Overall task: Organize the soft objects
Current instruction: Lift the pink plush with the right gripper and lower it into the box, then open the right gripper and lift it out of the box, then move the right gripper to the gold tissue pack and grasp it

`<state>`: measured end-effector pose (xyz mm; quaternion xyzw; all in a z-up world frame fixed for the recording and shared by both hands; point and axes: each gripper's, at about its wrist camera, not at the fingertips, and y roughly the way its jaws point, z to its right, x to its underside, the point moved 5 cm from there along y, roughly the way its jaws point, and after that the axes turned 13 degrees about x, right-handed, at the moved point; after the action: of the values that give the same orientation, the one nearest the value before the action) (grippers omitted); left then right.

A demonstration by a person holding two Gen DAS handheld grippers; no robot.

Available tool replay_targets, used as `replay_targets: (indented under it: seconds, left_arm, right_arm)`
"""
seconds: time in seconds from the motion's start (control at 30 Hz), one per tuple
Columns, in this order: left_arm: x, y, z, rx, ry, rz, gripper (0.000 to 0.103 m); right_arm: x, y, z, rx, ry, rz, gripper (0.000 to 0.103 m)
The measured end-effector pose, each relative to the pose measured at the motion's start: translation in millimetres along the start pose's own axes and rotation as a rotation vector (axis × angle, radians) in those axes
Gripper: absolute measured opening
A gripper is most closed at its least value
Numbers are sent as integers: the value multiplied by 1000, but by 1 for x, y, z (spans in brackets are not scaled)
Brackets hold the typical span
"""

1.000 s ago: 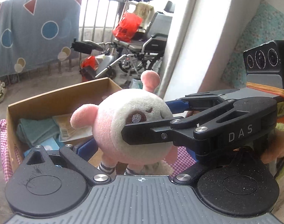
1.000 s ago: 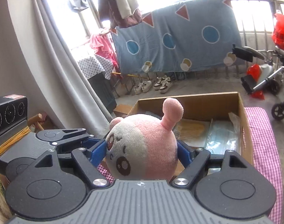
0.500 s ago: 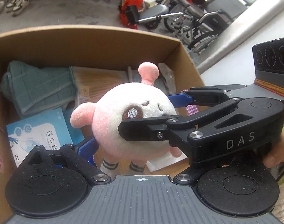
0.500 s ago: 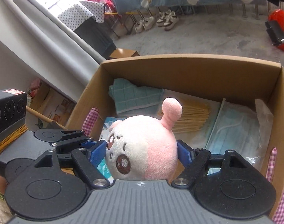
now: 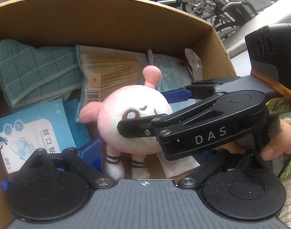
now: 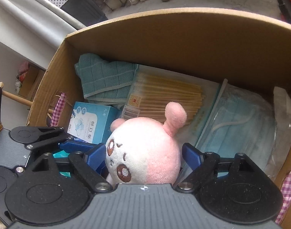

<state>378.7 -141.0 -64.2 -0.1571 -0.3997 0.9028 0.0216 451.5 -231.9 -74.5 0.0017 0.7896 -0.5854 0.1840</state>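
Plush toy [image 6: 143, 150], pink and white, round-bodied: we find it low inside the cardboard box [image 6: 164, 38], over a flat pack of blue face masks [image 6: 241, 129], between the blue pads of both grippers.

The right gripper [image 6: 143, 156] brackets its body from both sides. Its jaws have just been opening. In the right wrist view a narrow gap shows at each pad, so we judge the grip released, toy still between the jaws.

The left gripper [image 5: 145, 156] straddles the striped legs. One blue pad [image 5: 92, 152] stands clear of the toy; the other is hidden behind the right gripper, so we cannot tell its hold.

Reason for the two-sided hold, as we judge: a soft, round body squirms out of a single pinch.

Orientation: long axis runs legs to ear stalk [image 5: 152, 76], tilted. The legs point toward the left camera, the ear toward the far box wall, the face sideways.

Around it lie a green cloth [image 6: 103, 76], a swab pack [image 6: 164, 99] and a blue carton [image 6: 88, 120].
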Motion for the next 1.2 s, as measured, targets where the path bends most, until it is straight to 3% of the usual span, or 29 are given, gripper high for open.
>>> replay_targets:
  seconds: [0.07, 0.37, 0.67, 0.83, 0.97, 1.2]
  left_arm:
    - [1, -3, 1, -3, 2, 10, 100]
    - [16, -46, 23, -21, 82, 97, 100]
    - [64, -133, 65, 2, 236, 262, 102]
    - [112, -182, 76, -17, 347, 360, 103]
    - [154, -193, 63, -27, 349, 366, 103]
    - [208, -163, 25, -52, 283, 330, 103]
  right_arm:
    - [-3, -2, 2, 35, -2, 10, 97]
    - [-2, -42, 6, 118, 43, 118, 97]
    - [29, -155, -27, 154, 38, 414, 97]
    - [76, -224, -59, 120, 46, 576, 97]
    - [131, -256, -88, 100, 47, 661, 97]
    - [209, -231, -117, -17, 125, 648, 97]
